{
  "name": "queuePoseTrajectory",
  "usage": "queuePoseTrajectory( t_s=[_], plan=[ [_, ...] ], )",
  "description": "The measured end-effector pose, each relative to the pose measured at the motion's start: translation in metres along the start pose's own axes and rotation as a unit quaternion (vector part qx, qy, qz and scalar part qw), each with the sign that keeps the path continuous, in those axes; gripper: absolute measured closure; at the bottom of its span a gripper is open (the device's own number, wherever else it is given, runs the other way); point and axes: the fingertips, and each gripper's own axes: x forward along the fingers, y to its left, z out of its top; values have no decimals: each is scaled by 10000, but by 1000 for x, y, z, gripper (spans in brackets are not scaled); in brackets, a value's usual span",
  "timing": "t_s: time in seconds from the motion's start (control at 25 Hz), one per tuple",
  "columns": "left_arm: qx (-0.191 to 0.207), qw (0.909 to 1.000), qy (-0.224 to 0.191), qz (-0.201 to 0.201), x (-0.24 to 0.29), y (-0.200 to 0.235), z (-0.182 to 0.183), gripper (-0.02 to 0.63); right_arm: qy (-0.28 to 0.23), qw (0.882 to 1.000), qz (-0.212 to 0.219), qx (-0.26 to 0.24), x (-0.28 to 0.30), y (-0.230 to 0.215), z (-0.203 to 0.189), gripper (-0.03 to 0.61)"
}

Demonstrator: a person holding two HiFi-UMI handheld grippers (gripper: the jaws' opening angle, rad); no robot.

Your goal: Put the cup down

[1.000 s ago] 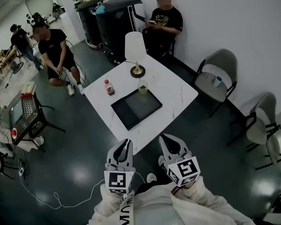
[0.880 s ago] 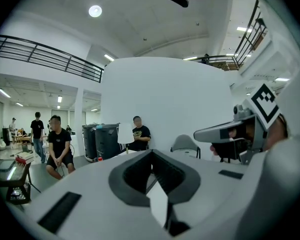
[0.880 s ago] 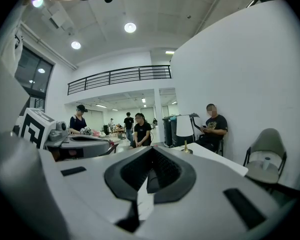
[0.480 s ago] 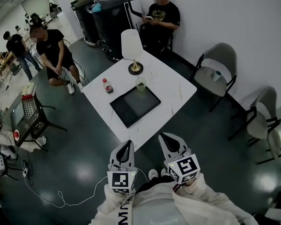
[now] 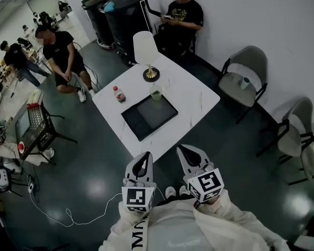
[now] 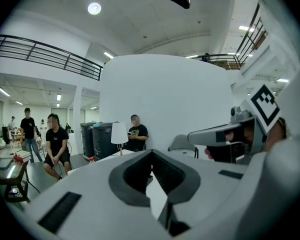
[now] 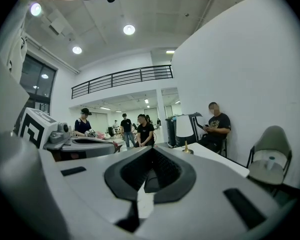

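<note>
One cup (image 5: 156,93), one bottle (image 5: 116,94), one lamp (image 5: 146,54), one tray (image 5: 149,117), one table (image 5: 191,95).

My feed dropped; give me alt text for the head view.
The left gripper and right gripper are shut and empty, short of a white square table. On it, a pale green cup stands beside a black rectangular tray.

Room was evenly bright, lit by round ceiling lights (image 7: 129,29) up at 12 o'clock in the right gripper view, plus a ceiling spot (image 6: 94,8) at 11 in the left one. Head view had soft glare patches on the glossy floor (image 5: 86,174) around 7 o'clock, and the white bench (image 5: 199,95) was nearly blown out. Heavy fisheye bend everywhere, black corners on both gripper views, and the closest stuff at 6 o'clock was mushy.
</note>
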Motion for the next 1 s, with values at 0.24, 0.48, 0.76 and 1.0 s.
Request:
queuePoseTrajectory(
  t_s=[0.24, 0.48, 0.76, 1.0],
  plan=[
    [134, 9999, -50, -35, 15, -16, 11, 601, -77, 9999, 48, 76, 0, -14, 3, 572],
    [204, 9998, 42, -6, 22, -17, 8, 601, -55, 9999, 37, 125, -1, -20, -1, 572],
    [204, 9997, 111, -6, 28, -15, 6, 601, -52, 9999, 29, 104, 4, -25, 2, 572],
    [203, 9997, 121, -13, 31, -17, 5, 601, -9, 10000, 36, 74, 5, -29, -2, 572]
  ],
)
